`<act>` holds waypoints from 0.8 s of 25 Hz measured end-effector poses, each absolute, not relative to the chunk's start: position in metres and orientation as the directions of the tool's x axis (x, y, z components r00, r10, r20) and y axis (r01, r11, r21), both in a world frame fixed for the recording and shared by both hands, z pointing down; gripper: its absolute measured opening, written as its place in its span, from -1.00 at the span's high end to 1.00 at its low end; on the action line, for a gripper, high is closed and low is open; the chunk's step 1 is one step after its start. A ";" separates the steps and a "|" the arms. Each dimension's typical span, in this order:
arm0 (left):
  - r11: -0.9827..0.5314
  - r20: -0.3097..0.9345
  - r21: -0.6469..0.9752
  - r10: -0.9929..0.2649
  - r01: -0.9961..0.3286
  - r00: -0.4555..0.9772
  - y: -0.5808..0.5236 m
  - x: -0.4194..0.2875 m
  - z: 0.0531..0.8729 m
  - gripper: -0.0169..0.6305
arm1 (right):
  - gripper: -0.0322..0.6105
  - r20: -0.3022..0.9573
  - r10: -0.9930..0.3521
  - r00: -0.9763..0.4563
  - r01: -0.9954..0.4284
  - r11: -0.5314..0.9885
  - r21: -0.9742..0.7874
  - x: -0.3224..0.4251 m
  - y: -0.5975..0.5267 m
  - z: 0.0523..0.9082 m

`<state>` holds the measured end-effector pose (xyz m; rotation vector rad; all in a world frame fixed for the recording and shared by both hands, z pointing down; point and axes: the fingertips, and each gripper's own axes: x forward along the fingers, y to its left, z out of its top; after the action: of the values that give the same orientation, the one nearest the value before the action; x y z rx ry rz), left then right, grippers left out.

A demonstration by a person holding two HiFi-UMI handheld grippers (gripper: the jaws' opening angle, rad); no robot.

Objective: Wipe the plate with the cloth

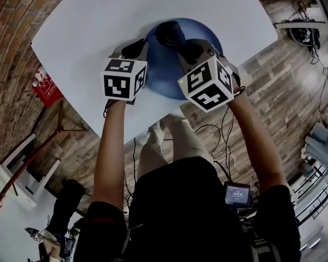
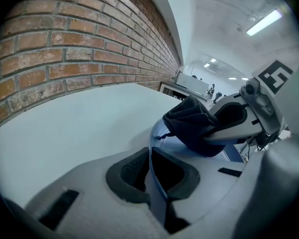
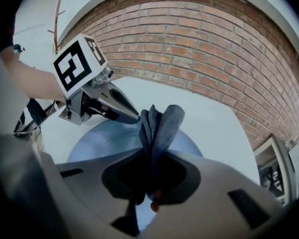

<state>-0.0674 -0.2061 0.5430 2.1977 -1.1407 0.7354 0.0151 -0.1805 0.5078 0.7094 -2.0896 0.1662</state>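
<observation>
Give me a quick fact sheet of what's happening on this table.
Surface: white table
Plate: blue plate, on the table
Cloth: dark cloth, bunched, over the plate
Left gripper: jaws closed on the plate's rim
Right gripper: jaws closed on the cloth
Stage: plate steadied, cloth at the plate

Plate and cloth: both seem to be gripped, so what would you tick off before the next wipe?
1. Left gripper jaws shut on the rim of the plate: ok.
2. Right gripper jaws shut on the cloth: ok.
3. Cloth is over the plate, not over the bare table: ok.
4. Cloth pressed against the plate's surface: cannot tell.
5. Plate lying flat on the table: cannot tell.
</observation>
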 end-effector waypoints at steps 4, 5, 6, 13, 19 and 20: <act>-0.489 0.682 0.221 -0.541 -0.844 0.492 -0.205 -0.066 0.543 0.85 | 0.73 0.811 -0.403 -0.423 -0.502 0.850 0.160 0.010 -0.178 0.518; -0.490 0.683 0.221 -0.539 -0.843 0.493 -0.205 -0.066 0.543 0.85 | 0.73 0.815 -0.398 -0.421 -0.492 0.855 0.164 0.009 -0.178 0.520; -0.492 0.683 0.221 -0.538 -0.842 0.494 -0.206 -0.066 0.543 0.85 | 0.73 0.818 -0.395 -0.418 -0.483 0.859 0.168 0.008 -0.178 0.522; -0.493 0.682 0.229 -0.533 -0.839 0.500 -0.206 -0.067 0.543 0.85 | 0.73 0.834 -0.386 -0.393 -0.442 0.875 0.196 0.000 -0.177 0.535; -0.496 0.687 0.229 -0.528 -0.837 0.500 -0.206 -0.067 0.543 0.85 | 0.73 0.844 -0.381 -0.377 -0.421 0.882 0.210 0.000 -0.178 0.537; -0.494 0.686 0.229 -0.530 -0.839 0.499 -0.207 -0.068 0.543 0.85 | 0.73 0.847 -0.378 -0.375 -0.421 0.883 0.207 0.000 -0.179 0.537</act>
<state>-0.0679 -0.2066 0.5434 2.1963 -1.1200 0.7392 0.0003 -0.1785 0.5370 0.5817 -2.0009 0.0522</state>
